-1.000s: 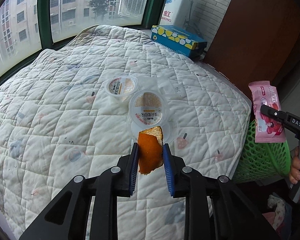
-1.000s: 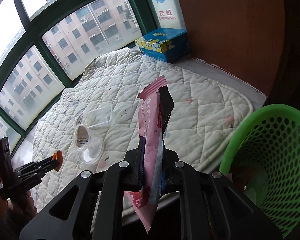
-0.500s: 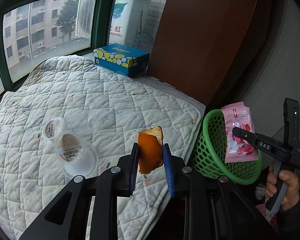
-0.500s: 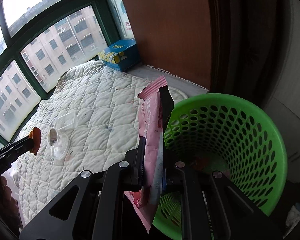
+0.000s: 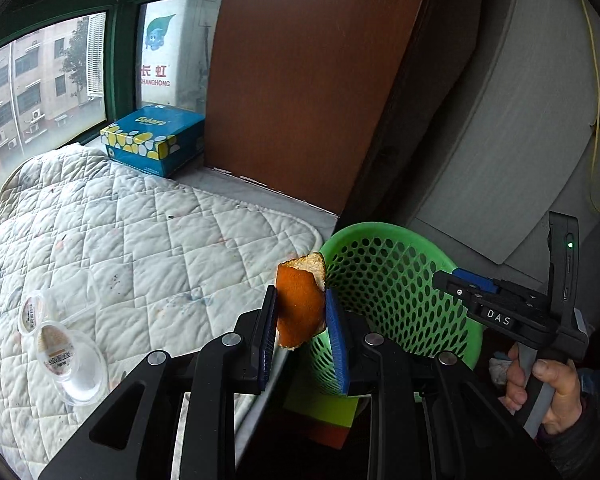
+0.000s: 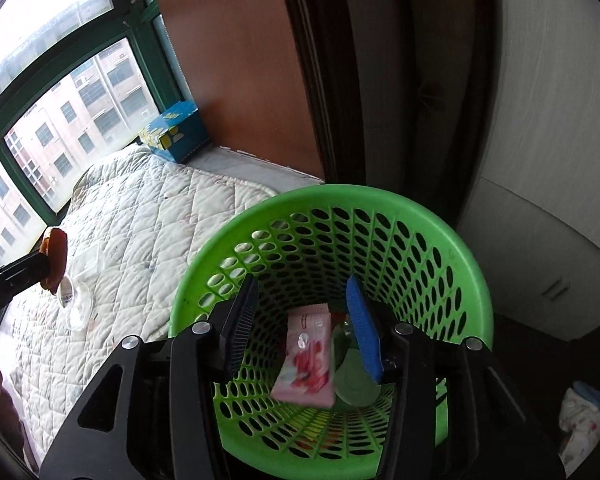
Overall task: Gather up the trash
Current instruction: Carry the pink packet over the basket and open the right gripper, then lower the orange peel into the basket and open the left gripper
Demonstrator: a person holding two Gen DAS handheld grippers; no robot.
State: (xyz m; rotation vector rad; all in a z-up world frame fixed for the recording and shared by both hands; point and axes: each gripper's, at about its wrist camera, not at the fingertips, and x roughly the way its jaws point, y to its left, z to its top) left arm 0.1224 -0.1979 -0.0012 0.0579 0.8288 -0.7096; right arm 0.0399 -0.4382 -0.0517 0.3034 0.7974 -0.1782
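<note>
My left gripper [image 5: 300, 308] is shut on an orange peel [image 5: 300, 304] and holds it at the near rim of the green mesh basket [image 5: 384, 240]. My right gripper [image 6: 300, 300] is open and empty over the basket [image 6: 440, 232]. A pink snack wrapper [image 6: 306, 360] lies inside the basket below it. The right gripper also shows in the left wrist view [image 5: 444, 278], and the left gripper with the peel [image 6: 54, 260] shows at the left of the right wrist view.
Clear plastic cups with printed lids [image 5: 60, 352] lie on the white quilted pad [image 5: 140, 248]. A blue tissue box [image 5: 152, 140] stands by the window. A brown panel [image 5: 300, 80] rises behind the basket. A coloured block [image 5: 320, 416] sits under the basket.
My right gripper has opened and let go of the pink wrapper, which now lies in the basket. My left gripper has carried the peel rightwards to the basket rim.
</note>
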